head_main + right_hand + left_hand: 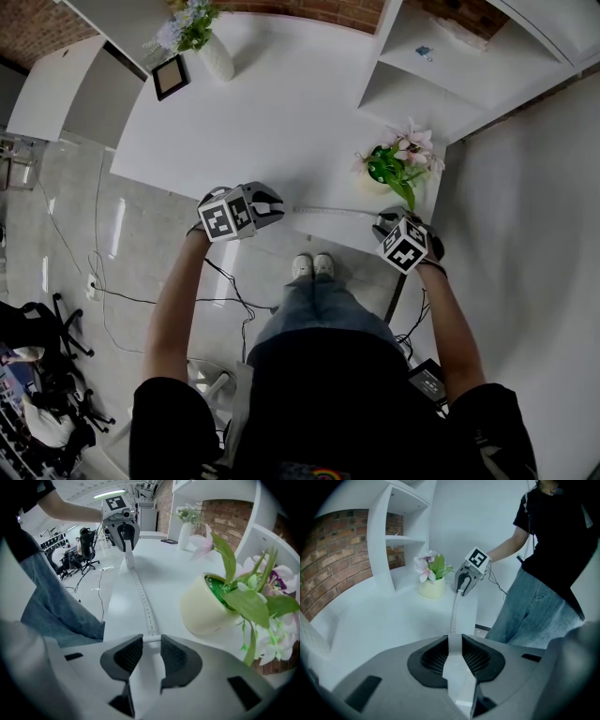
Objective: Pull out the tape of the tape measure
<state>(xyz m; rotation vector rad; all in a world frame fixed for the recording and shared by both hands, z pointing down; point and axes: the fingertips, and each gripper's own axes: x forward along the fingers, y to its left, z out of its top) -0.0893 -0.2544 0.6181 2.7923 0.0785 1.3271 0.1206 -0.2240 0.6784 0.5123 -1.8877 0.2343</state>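
A thin white tape runs level between my two grippers, just above the front edge of the white table. My left gripper is shut on the tape's free end, a white strip clamped between the pads. From there the tape stretches to the right gripper. My right gripper is shut on the white tape measure body, which fills the gap between its jaws. In the right gripper view the marked tape leads away to the left gripper.
A cream pot with pink flowers and green leaves stands just behind the right gripper, close beside it. A white vase of flowers and a small dark frame sit at the table's far left. White shelves rise at the far right.
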